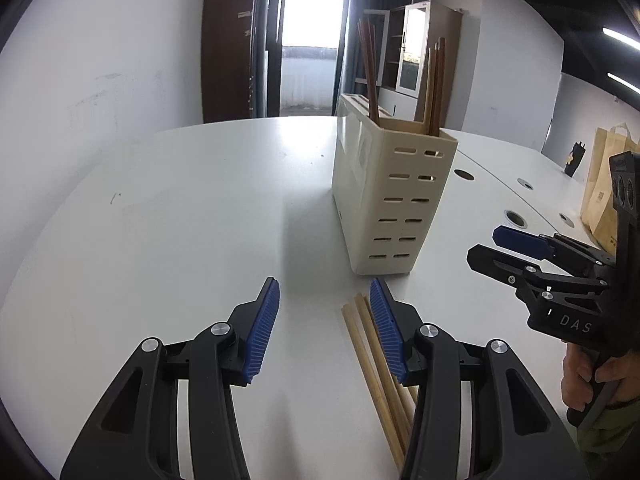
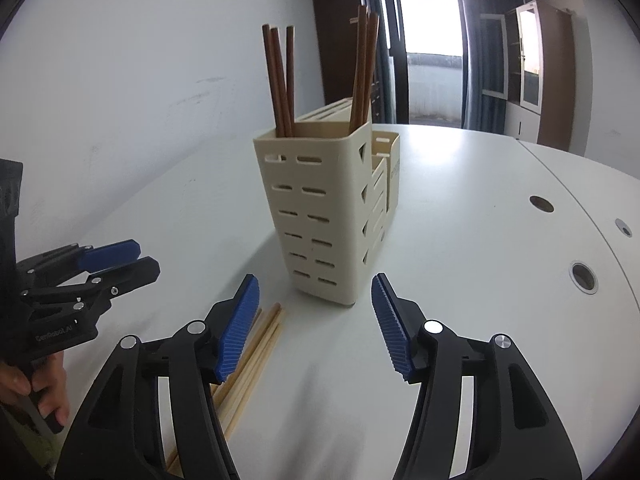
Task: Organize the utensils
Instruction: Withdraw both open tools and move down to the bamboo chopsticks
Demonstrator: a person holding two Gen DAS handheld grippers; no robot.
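A cream slotted utensil holder (image 1: 394,192) (image 2: 320,216) stands upright on the white table (image 1: 180,220). Dark brown chopsticks (image 1: 370,72) (image 2: 280,80) stand in it in two bunches. Several light wooden chopsticks (image 1: 376,364) (image 2: 256,356) lie flat on the table in front of the holder. My left gripper (image 1: 325,292) is open and empty, its right finger just beside the lying chopsticks. My right gripper (image 2: 316,288) is open and empty, its left finger over the same chopsticks. Each gripper shows in the other's view, the right (image 1: 500,248) and the left (image 2: 128,258).
Round cable holes (image 1: 464,175) (image 2: 583,276) sit in the table to the right. A brown paper bag (image 1: 604,184) stands at the far right table edge. A white wall runs along the left, a door and cabinets at the back.
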